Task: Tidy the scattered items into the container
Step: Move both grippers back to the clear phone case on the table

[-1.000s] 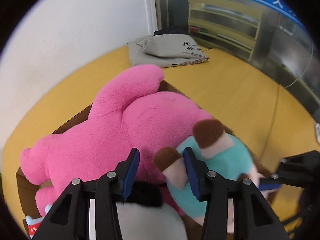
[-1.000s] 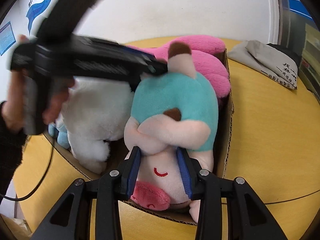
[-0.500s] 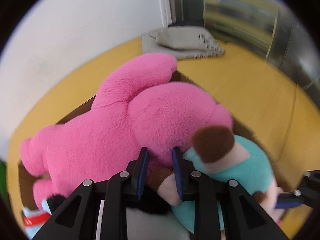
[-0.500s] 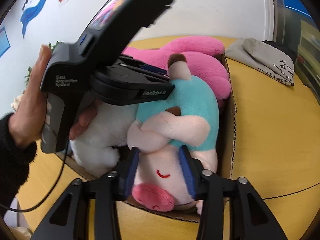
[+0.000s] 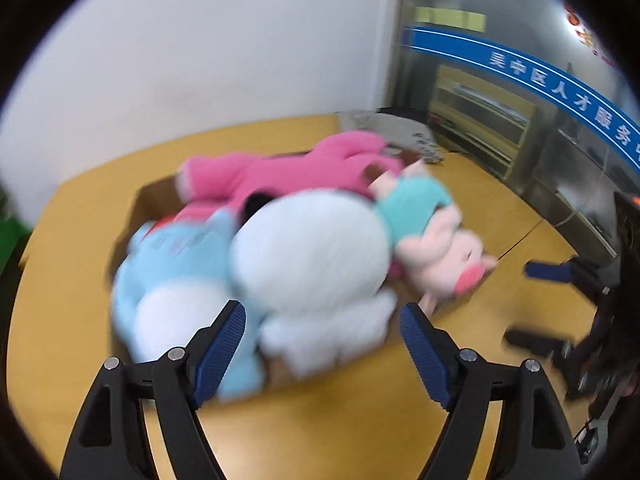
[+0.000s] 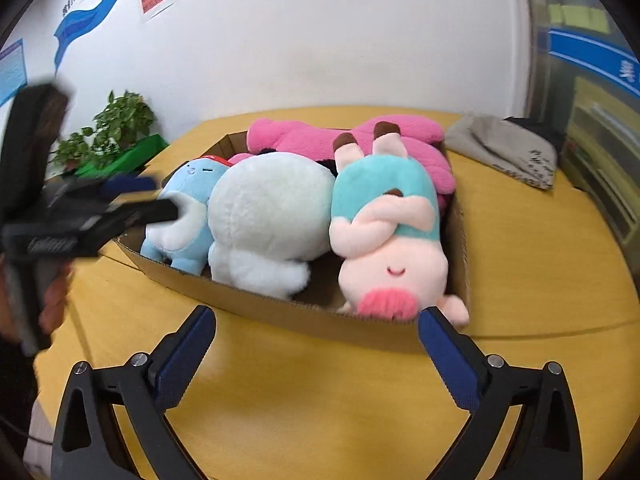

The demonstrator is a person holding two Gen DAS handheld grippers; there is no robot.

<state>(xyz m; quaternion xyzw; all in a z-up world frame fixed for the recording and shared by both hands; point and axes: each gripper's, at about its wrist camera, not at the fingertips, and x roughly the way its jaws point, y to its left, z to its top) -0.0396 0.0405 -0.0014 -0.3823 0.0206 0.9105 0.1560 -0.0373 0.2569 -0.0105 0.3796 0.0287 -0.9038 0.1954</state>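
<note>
A cardboard box point(image 6: 280, 312) on the yellow table holds a pink plush point(image 6: 304, 136), a teal-and-pink pig plush point(image 6: 384, 232) lying head toward me, a white plush point(image 6: 268, 216) and a light blue plush point(image 6: 188, 188). My right gripper point(image 6: 316, 320) hangs in front of the box's near wall, its jaws opening wide with nothing between them. My left gripper point(image 5: 320, 312) is back from the box point(image 5: 156, 192), its jaws also opening and empty. That view is blurred; it shows the white plush point(image 5: 308, 248) and pig plush point(image 5: 436, 248). A hand holds the left gripper point(image 6: 132, 200) at the box's left end.
A folded grey cloth bag point(image 6: 504, 152) lies on the table behind the box. A potted plant point(image 6: 108, 128) stands at the far left by the white wall. A thin cable point(image 5: 516, 244) crosses the table point(image 6: 320, 400) on the right. Glass-fronted shelving lines the right side.
Both grippers have drawn back from the box and opened. The right one let go of the pig plush's head; the left one released its pinch by the pig's leg and swung away.
</note>
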